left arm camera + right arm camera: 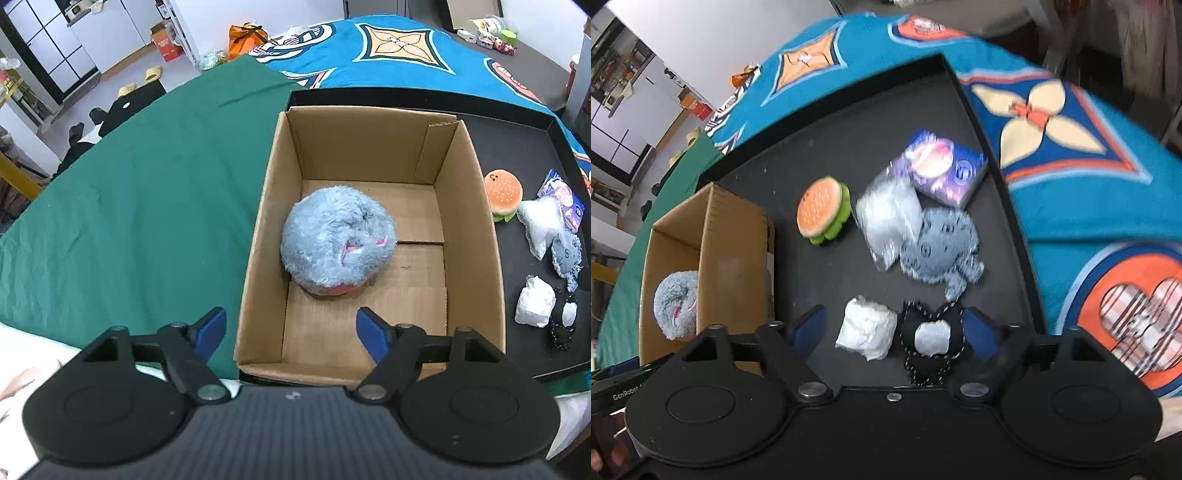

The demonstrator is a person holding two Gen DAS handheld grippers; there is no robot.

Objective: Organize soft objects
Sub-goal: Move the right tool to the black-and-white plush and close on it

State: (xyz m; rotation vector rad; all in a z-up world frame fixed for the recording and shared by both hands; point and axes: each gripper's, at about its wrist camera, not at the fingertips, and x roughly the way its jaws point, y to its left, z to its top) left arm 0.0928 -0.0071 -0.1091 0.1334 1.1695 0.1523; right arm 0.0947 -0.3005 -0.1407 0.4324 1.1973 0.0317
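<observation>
**Fingers straddle two small items on the black tray**

Fingers of the right gripper (897, 330) stand wide apart above the black tray (831, 273), holding nothing, with a crumpled white wad (867, 332) and a black pouch (932, 341) lying side by side between them. That pair runs across the gap, so a closing squeeze would likely catch both. Beyond them lie a burger toy (823, 210), a clear bag (890, 218), a grey cloth (940, 249) and a tissue pack (942, 168).

The left gripper (291, 328) is wide and empty over the cardboard box (476, 221), where a fluffy blue plush (338, 240) already rests, round and shaggy. Judging by reach, the right hand is nearer the remaining items.
</observation>
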